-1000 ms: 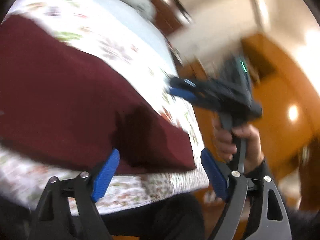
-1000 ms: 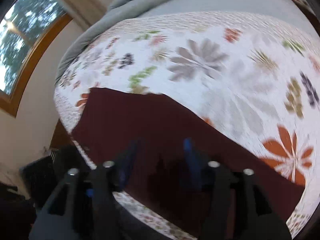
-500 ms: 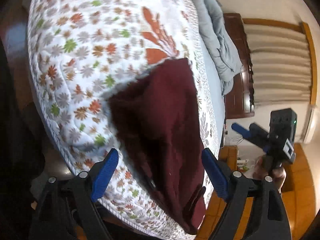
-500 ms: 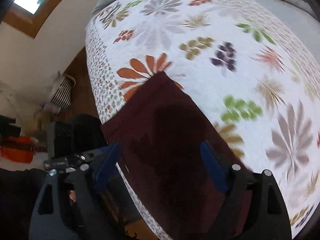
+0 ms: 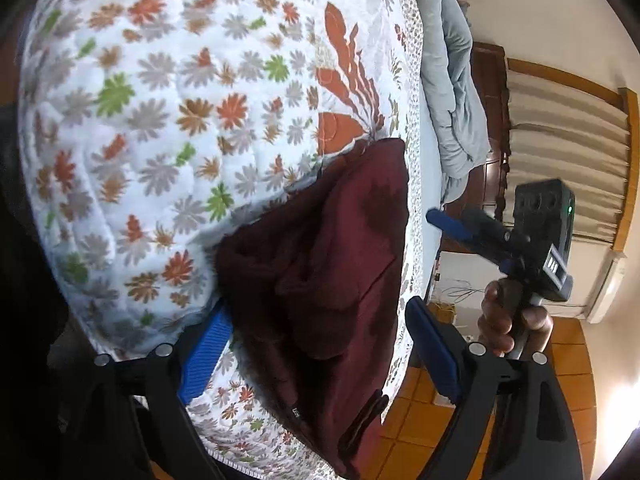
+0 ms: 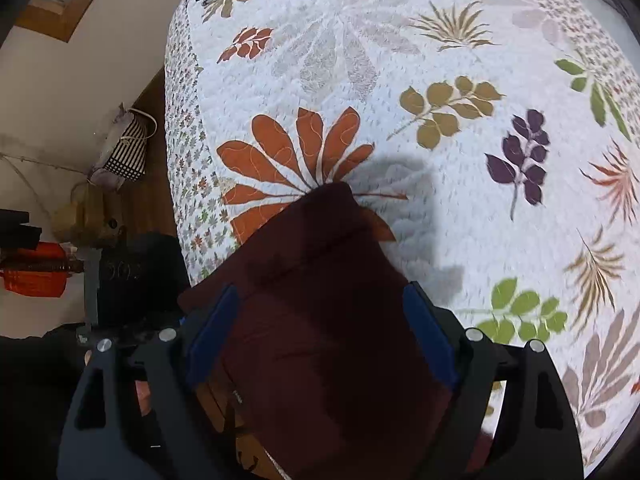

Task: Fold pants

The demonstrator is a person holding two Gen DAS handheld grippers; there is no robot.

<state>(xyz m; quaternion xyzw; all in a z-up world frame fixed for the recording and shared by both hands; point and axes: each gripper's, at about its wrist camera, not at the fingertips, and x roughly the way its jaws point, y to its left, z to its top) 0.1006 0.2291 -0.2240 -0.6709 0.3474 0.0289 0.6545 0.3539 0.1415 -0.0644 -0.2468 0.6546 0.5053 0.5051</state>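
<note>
The maroon pants [image 5: 320, 264] lie folded in a loose strip on the floral quilt [image 5: 168, 120], and their near end hangs over the bed's edge. My left gripper [image 5: 320, 344] hovers open over that end, one blue pad on each side of the cloth and neither pressing it. In the left wrist view a hand [image 5: 512, 320] holds the right gripper [image 5: 472, 232] beside the bed. In the right wrist view the pants [image 6: 320, 280] fill the gap under my right gripper [image 6: 320, 336]. It is open wide with nothing gripped.
A grey blanket [image 5: 452, 100] is bunched along the far side of the bed, with dark wooden furniture [image 5: 492, 128] and curtains [image 5: 568, 152] behind. Orange floor tiles [image 5: 420, 400] lie below the bed's edge. A striped bag [image 6: 124, 148] and an orange item [image 6: 36, 276] sit on the floor.
Both views have swung and rolled and now look down on the pants at the bed's edge. The right jaws are wider than a second ago. The pants look narrower and more bunched.
</note>
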